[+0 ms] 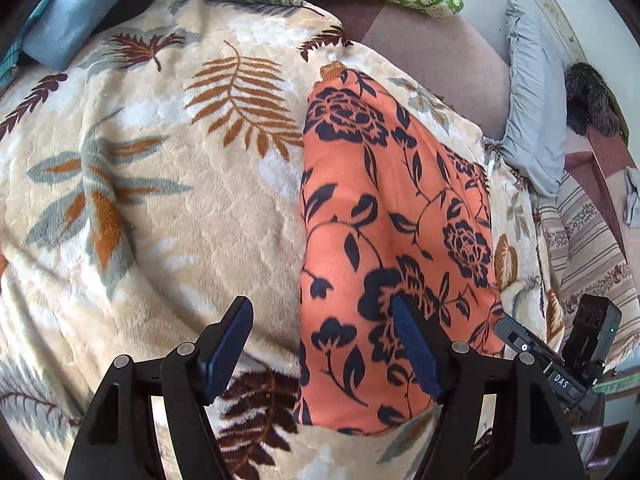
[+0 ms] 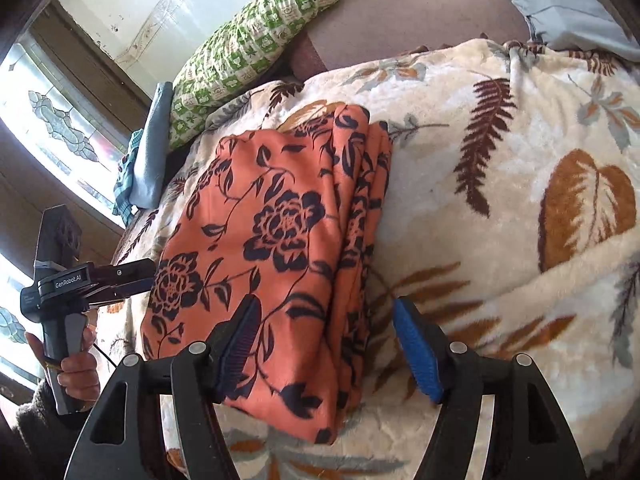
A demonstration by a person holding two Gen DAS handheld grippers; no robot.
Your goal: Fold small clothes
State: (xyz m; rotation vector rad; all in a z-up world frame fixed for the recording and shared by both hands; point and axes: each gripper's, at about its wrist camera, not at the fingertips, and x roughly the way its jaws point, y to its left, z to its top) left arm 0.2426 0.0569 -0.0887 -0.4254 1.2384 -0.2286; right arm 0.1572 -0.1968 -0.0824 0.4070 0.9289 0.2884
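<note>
You are holding both grippers above the bed with nothing in either one. The left gripper [image 1: 324, 344] is standing with its jaws wide apart, one pad over the leaf-print blanket [image 1: 160, 200] and the other over the near end of the orange floral garment [image 1: 380, 220]; neither pad is pressing on the cloth. The right gripper [image 2: 326, 344] is gaping a little less widely and is likewise empty, its pads straddling the garment's stacked edge without biting it.

In the left wrist view the orange floral garment is lying as a long narrow strip, running from about 6 o'clock up toward 12 o'clock, just right of centre. In the right wrist view it is filling the middle and stretching toward 11 o'clock, with several layers showing along its right-hand edge, so it is looking already folded lengthwise at least once. It is sitting on the blanket probably because the plush surface is giving you a broad, flat bed to crease against.

Your left hand [image 2: 78, 364] is showing at 8 o'clock in the right wrist view, gripping its handle off the garment's left side. Both tools are pointing down at the near end, which suggests you are lining up to pinch the two near corners for a crosswise fold; that is a guess. The green quilted pillow [image 2: 256, 44] and the blue cloth [image 2: 152, 148] are lying well apart, at 11 o'clock.
</note>
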